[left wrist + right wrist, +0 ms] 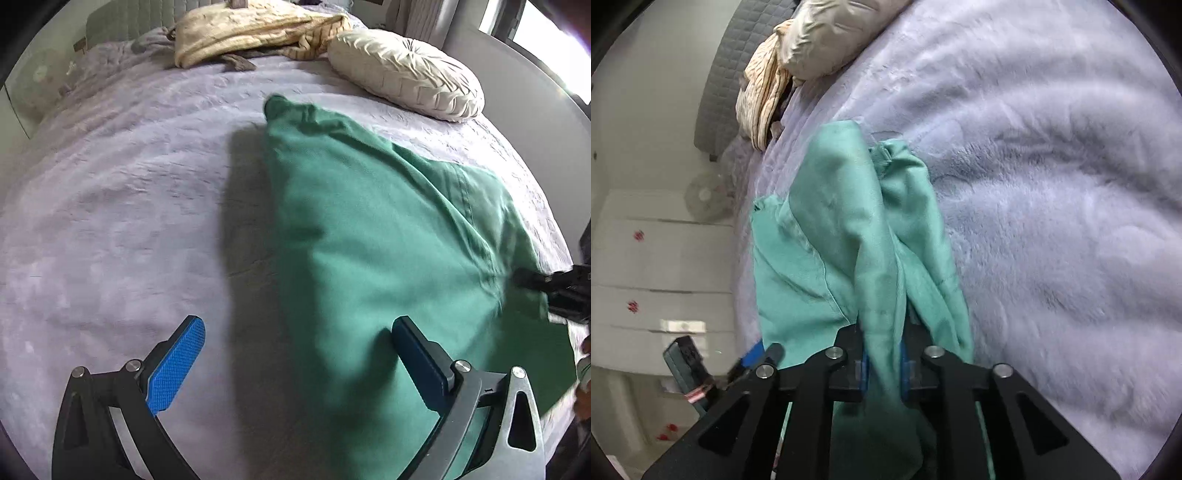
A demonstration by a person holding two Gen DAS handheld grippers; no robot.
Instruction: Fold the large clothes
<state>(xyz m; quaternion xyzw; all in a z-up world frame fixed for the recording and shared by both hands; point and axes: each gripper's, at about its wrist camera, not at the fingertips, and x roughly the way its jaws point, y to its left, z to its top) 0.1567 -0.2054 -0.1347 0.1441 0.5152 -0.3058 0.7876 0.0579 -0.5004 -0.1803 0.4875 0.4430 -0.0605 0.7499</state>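
Observation:
A large green garment (369,229) lies stretched over the lilac bedspread (118,192), its far end bunched near the middle of the bed. My left gripper (299,328) is open, its blue pads (177,365) wide apart, with the garment's near edge between and under them. My right gripper (882,354) is shut on a bunched fold of the green garment (857,236) and holds it lifted off the bed. The right gripper also shows in the left wrist view (546,284) at the right edge, pinching the cloth.
A cream round pleated pillow (402,74) lies at the far right of the bed. A cream striped blanket (251,29) is heaped at the head. A white drawer unit (653,273) and a fan (705,195) stand beside the bed.

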